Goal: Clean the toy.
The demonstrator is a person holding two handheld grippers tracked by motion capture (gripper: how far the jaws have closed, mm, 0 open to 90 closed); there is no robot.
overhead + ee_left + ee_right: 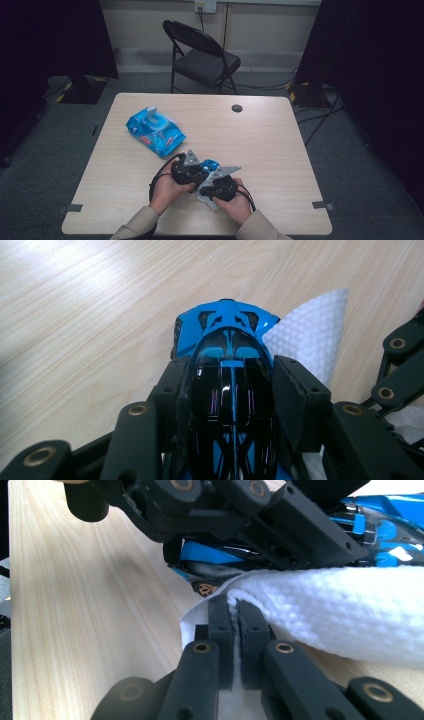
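A blue and black toy car [208,164] is held just above the table near its front edge, nose pointing away from my left gripper [199,169]. In the left gripper view the car [227,340] sits lengthwise between the two pads, which press on its sides; my left gripper [232,385] is shut on it. My right gripper [234,612] is shut on a fold of a white wipe [340,615], which lies against the underside of the car [380,525]. The wipe [312,340] shows behind the car's right side.
A blue pack of wet wipes [155,131] lies open-lidded on the light wooden table [270,140], left of centre. A round cable hole [237,108] is near the far edge. A black folding chair [202,57] stands beyond the table.
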